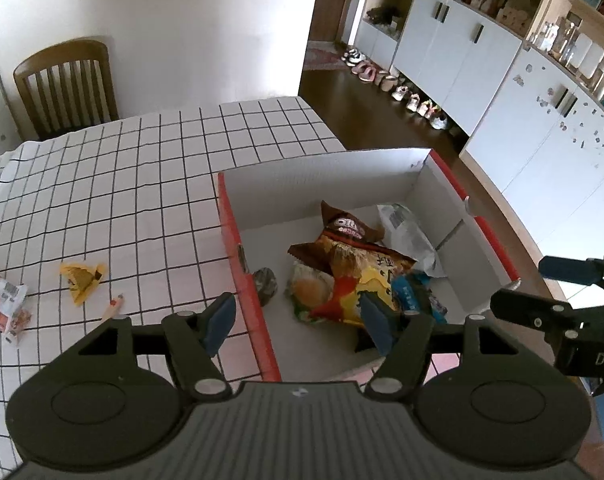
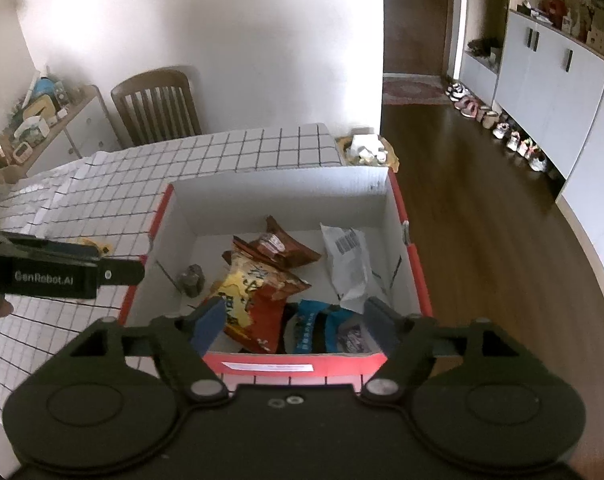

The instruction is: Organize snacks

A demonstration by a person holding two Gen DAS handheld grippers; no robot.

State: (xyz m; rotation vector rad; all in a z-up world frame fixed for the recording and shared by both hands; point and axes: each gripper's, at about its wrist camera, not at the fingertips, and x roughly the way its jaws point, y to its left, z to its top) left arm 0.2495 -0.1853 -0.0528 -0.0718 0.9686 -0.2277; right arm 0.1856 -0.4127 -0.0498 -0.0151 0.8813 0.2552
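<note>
Left gripper (image 1: 298,322) and right gripper (image 2: 296,322): blue-padded jaws apart, empty, above red-and-white cardboard box (image 2: 278,188) of snack packets at checked tablecloth's (image 1: 142,184) edge.

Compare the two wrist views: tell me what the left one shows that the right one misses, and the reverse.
Only the left wrist view shows the snacks left outside on the checked cloth: a yellow wrapper and a red-and-white packet.

Only the right wrist view shows the cluttered side cabinet beside the chair and the white label on the box's near wall.

Both show the red-edged box holding the orange chip bag, white pouch and blue packet.
</note>
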